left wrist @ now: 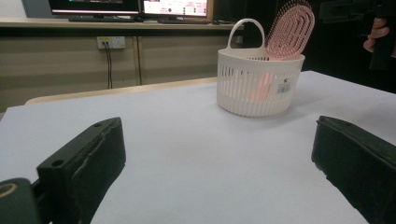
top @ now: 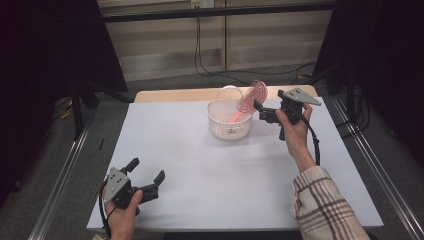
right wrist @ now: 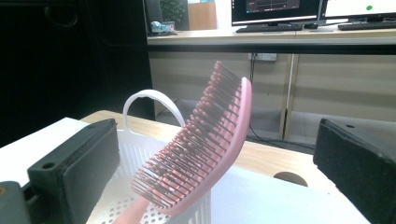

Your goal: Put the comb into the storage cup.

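Between the wide-apart jaws of the right hand-held gripper (top: 264,111) stands the pink hairbrush (right wrist: 201,154), its bristled head leaning up over the rim of the white basket (top: 229,125) while its handle runs down inside; the jaws flank the head on both sides and, as far as the right gripper view shows, neither touches it. By my reading the brush is either just set down in the basket or about to be lifted out, and the pictures alone cannot settle which; if a lift is meant, the next move calls for bringing the jaws together squarely on the flat sides of the head rather than on the bristles, then raising it straight so the handle clears the slotted wall and the looped basket handle (left wrist: 245,31) just beyond. Well away on the near side of the worktop (top: 200,170), the left hand-held gripper (top: 147,180) rests with its jaws spread and nothing between them, pointing towards the basket. A small label (left wrist: 283,87) sits on the basket wall, but its print is too small to read, and no brand shows on the brush
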Available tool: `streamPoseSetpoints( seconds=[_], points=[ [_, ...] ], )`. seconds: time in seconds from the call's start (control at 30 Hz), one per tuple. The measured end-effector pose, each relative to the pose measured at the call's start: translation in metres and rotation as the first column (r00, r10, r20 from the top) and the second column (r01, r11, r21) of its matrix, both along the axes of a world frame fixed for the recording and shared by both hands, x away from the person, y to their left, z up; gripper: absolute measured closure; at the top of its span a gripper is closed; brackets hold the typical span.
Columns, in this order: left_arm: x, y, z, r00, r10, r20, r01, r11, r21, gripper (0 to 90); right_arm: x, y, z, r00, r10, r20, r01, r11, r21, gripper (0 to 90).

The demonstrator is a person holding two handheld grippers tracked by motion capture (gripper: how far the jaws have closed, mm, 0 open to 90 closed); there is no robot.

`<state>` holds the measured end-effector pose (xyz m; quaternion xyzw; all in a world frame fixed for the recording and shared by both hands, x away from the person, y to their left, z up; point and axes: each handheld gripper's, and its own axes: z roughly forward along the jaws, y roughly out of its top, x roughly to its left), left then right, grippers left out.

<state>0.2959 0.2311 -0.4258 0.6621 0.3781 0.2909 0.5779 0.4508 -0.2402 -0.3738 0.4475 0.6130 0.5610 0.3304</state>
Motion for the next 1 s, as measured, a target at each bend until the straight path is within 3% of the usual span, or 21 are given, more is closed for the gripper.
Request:
streamPoseSetpoints(
  seconds=[0.47, 0.7, 1.0],
  points=[
    [-0.002, 0.001, 0.001, 1.0000, 0.004, 0.005, -0.004, 1.0000, -0.003, 3.0, -0.016, -0.006, -0.005, 0.9996, -0.021, 0.017, 0.021, 1.000, -0.013, 0.3],
    [-0.003, 0.002, 0.001, 1.0000, 0.005, 0.005, -0.005, 1.0000, -0.001, 3.0, -0.032, -0.007, -0.009, 0.9991, -0.029, 0.032, 0.031, 0.997, -0.073, 1.0],
    [-0.003, 0.001, 0.001, 0.9999, 0.001, 0.012, -0.001, 1.0000, -0.002, 3.0, -0.049, -0.011, -0.006, 0.9986, -0.016, 0.050, 0.019, 0.998, -0.067, 0.4]
  ],
)
